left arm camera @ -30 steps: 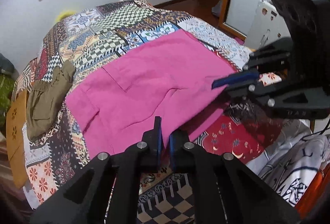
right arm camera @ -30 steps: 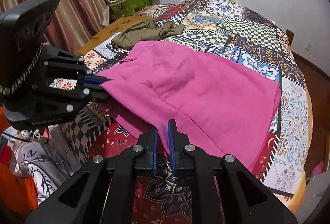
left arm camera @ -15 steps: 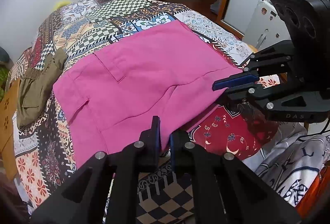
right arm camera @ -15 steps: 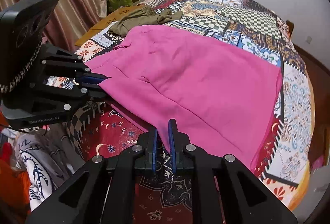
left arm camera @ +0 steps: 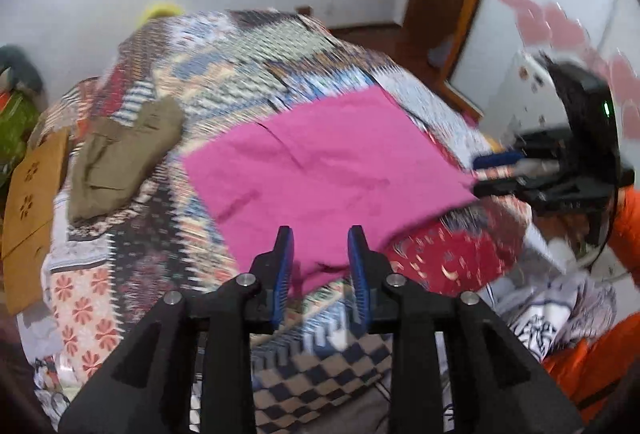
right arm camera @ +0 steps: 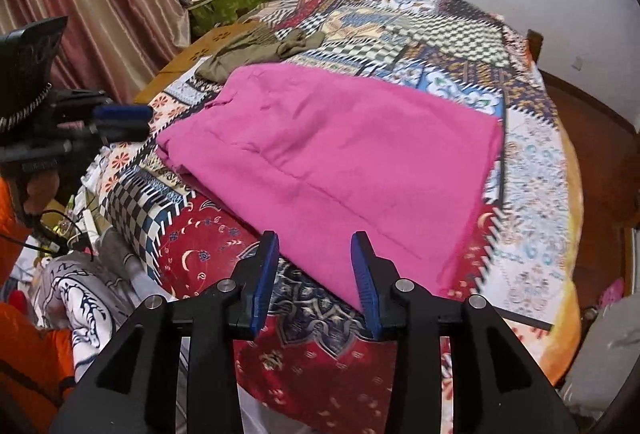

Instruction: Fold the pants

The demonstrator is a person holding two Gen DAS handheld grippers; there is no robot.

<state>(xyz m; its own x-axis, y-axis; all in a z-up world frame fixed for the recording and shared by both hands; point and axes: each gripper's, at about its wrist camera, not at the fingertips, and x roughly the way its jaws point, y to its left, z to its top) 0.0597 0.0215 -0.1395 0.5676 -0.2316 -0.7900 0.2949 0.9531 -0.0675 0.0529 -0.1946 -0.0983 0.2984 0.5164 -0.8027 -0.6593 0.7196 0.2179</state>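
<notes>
A bed covered by a patchwork quilt (right arm camera: 440,34) of checks, florals and a dark red panel fills most of both wrist views, and everything else can be placed against it. The pink pants (right arm camera: 340,154) lie spread flat across the near half of the quilt, folded over into a broad slab whose near edge reaches the quilt's front border above the red panel. An olive-green garment (left arm camera: 120,158) lies crumpled on the quilt toward its far left side, well apart from the pants, just beside a brown wooden board (left arm camera: 32,202) at the quilt's edge. Off the quilt's near corner sits a heap of white printed cloth (right arm camera: 88,298), and an orange sleeve (left arm camera: 628,226) shows beyond the quilt's right border. The left gripper (left arm camera: 322,246) hangs over the near edge of the quilt with its blue pads spread; its jaws have just been opening, and the pants' edge lies between them, no longer pinched. The right gripper (right arm camera: 314,250) stands likewise spread above the quilt's front border, its jaws also just having opened, the pink hem lying loose between the pads without being pressed.
</notes>
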